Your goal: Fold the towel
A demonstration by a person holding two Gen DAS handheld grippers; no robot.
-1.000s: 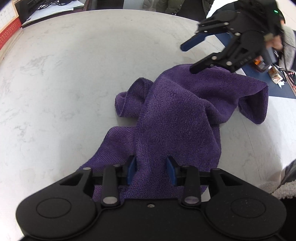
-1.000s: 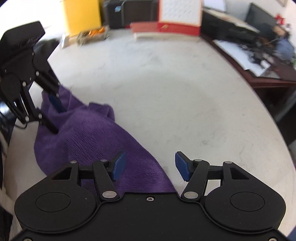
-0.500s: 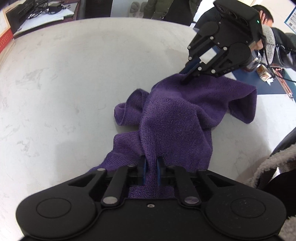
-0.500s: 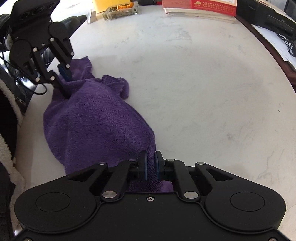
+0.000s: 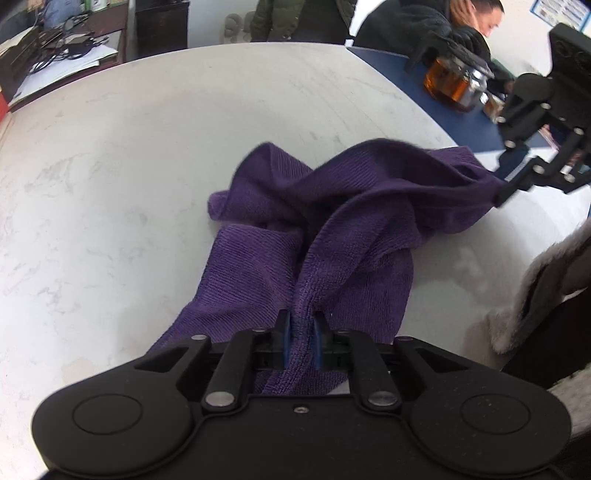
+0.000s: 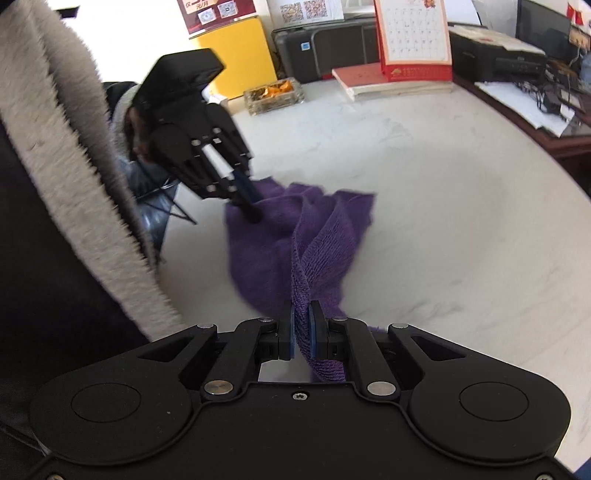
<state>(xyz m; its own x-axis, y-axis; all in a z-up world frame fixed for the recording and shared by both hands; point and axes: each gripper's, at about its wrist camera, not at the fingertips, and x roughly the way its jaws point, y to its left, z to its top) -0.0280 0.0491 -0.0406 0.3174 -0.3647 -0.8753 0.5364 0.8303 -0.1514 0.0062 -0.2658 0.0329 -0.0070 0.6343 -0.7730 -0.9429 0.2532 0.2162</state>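
Purple terry cloth is pinched between the blue pads of the left gripper (image 5: pixel 302 341), whose jaws are clamped tight on a bunched edge of the towel (image 5: pixel 332 229). From there the fabric runs forward in twisted ridges across the white marble-patterned table (image 5: pixel 110 166). Its middle still rests crumpled on the tabletop, with one loose fold slumped to the left.

The towel's far end rises to the right gripper (image 5: pixel 508 186), seen from this side at the upper right, apparently just above the table edge. In its own camera, the right gripper (image 6: pixel 303 332) is likewise clenched on a narrow, rope-like gather of the cloth. The left gripper shows opposite it, biting the other end.

Judged from this, the step in hand is the opening one: both ends are seized and the towel is being raised and drawn out so it can be spread flat. No fold has been made yet.

The next move likely calls for pulling the two grippers apart until the twist falls out, then laying the cloth smooth on the table. The grips seem to sit on bunched edges rather than clear corners, so regrasping may be needed.

Beyond the table stand a jar of amber liquid (image 5: pixel 448 83), a desk calendar (image 6: pixel 413 37) and a seated person (image 5: pixel 424 22).
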